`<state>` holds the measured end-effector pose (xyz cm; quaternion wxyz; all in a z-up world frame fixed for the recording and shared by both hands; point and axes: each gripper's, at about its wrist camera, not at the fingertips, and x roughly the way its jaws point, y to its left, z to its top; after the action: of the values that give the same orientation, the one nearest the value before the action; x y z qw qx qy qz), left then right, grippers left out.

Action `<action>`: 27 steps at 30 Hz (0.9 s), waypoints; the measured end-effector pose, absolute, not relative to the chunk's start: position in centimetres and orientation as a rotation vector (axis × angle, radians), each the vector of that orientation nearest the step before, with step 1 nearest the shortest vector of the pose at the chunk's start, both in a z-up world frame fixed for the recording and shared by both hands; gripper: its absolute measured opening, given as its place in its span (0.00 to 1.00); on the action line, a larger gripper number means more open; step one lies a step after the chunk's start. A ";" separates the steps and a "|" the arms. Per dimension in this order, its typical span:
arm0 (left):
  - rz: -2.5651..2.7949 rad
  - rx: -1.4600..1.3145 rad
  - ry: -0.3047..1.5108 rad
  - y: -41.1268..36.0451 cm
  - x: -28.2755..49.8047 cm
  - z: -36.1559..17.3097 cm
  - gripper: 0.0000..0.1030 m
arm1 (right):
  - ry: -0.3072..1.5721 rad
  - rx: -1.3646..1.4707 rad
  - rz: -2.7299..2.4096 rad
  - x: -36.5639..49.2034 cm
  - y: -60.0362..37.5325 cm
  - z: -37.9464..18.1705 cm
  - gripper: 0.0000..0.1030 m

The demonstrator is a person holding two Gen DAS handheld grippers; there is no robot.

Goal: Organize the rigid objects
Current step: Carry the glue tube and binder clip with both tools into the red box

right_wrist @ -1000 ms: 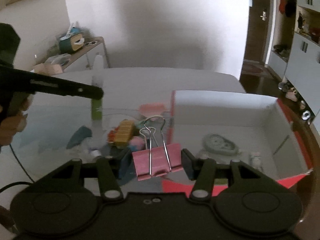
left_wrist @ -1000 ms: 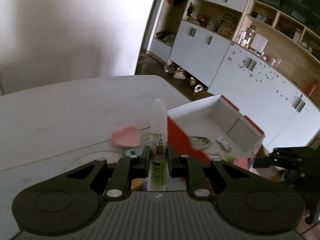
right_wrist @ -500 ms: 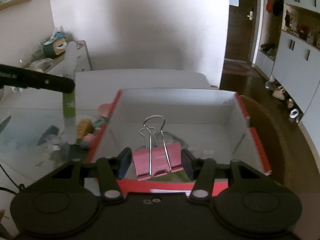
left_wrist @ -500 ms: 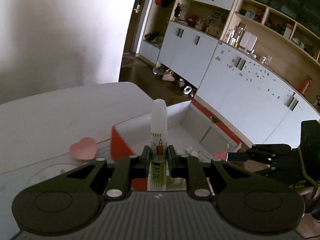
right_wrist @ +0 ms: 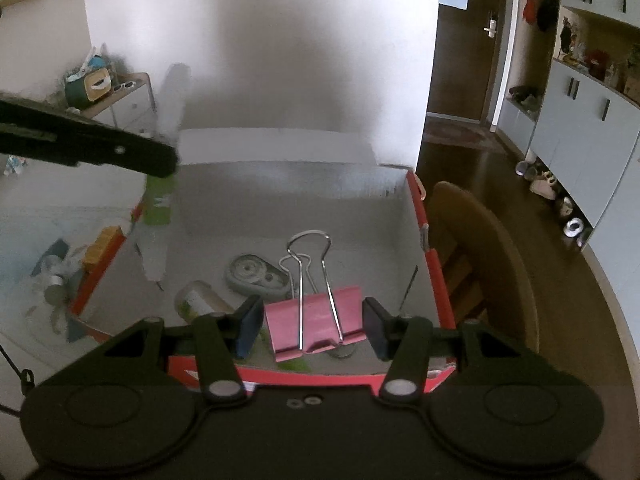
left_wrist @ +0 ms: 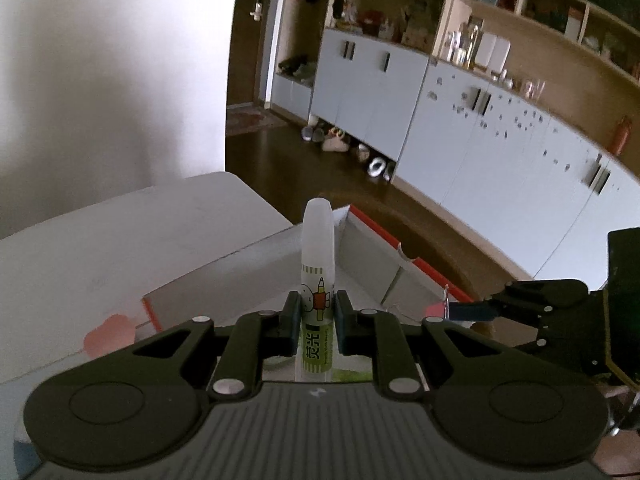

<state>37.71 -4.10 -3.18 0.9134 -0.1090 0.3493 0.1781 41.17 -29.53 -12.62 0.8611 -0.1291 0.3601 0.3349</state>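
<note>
While the left gripper is seen from its own camera, its jaws are drawn in narrow and pressed against both sides of a glue stick, which is held upright with its white cap uppermost. The right gripper is set about half open, and a pink binder clip is clamped between its pads, the wire handles pointing away from the camera. Both held things are placed over a red-edged cardboard box with a pale inside.

In the box, a grey correction-tape dispenser is lying flat, and a second tube is partly covered by the right gripper's finger. In the right wrist view the glue stick is blurred and its label cannot be read. Small items left of the box are too blurred to be told apart. A pink heart-shaped piece is cut off by the left gripper's body.

The box is set on a white table. A dark wooden floor, pale cabinets and open shelves are seen beyond.
</note>
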 end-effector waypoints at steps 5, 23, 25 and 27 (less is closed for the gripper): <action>0.389 -0.184 0.763 -4.3 41.0 -5.4 0.16 | 0.770 -0.293 0.733 42.1 -29.2 -13.6 0.51; 0.405 -0.216 0.915 -2.4 49.6 -12.3 0.16 | 0.844 -0.326 0.812 44.2 -27.9 -16.1 0.51; 0.403 -0.214 0.933 -2.4 50.2 -12.9 0.16 | 0.847 -0.321 0.815 44.2 -28.0 -16.1 0.51; 0.403 -0.208 0.950 -2.5 50.9 -13.5 0.16 | 0.851 -0.318 0.819 44.2 -28.2 -16.2 0.51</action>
<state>50.94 -2.50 -13.45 0.8647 -0.0992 0.4532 0.1925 44.17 -28.16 -16.16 0.8187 -0.1492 0.3995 0.3844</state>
